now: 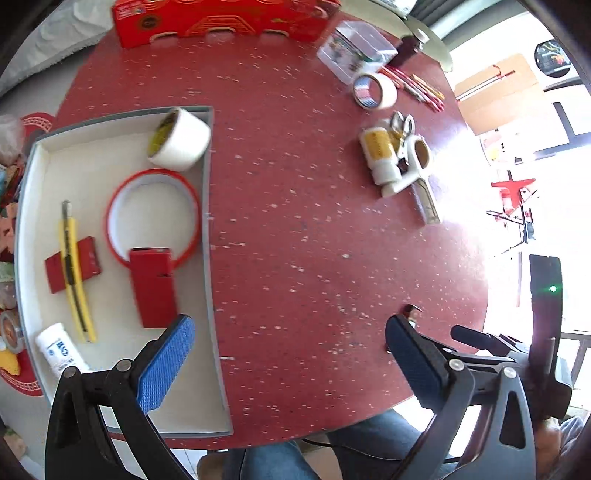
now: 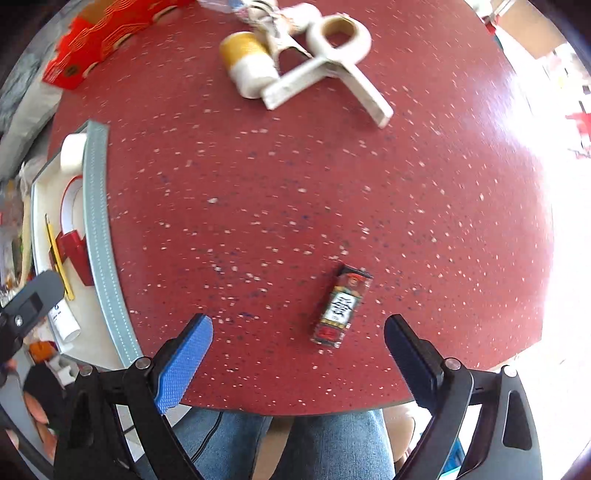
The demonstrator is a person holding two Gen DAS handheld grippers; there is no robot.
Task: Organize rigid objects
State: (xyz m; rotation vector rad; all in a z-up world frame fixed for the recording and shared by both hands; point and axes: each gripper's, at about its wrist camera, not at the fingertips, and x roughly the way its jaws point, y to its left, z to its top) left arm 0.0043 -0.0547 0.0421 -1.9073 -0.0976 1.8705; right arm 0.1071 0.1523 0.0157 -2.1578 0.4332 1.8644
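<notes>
1. The left gripper (image 1: 290, 360) is wide open, and nothing sits between its blue pads (image 1: 166, 363).
2. The right gripper (image 2: 297, 363) is wide open too, and it holds nothing.
3. A small box with a printed label (image 2: 341, 306) lies flat on the red table (image 2: 295, 192), just in front of the right gripper, touching neither pad.
4. A white tray (image 1: 212, 266) sits on the left side of the table.
5. In the tray are a white tape roll (image 1: 181, 138), a thin red tape ring (image 1: 153, 216), a red box (image 1: 153, 286), a yellow knife (image 1: 75, 273) lying across a smaller red piece (image 1: 88, 258), and a white bottle (image 1: 59, 349).
6. Far across the table lie a bottle with a yellow label (image 1: 378, 153), a white tape holder (image 1: 413, 162), scissors (image 1: 402, 123), another tape roll (image 1: 375, 90), some red sticks (image 1: 421, 86) (maybe pencils, it is blurry) and a clear box (image 1: 356, 48).
7. A big red carton (image 1: 221, 20) stands at the far edge.
</notes>
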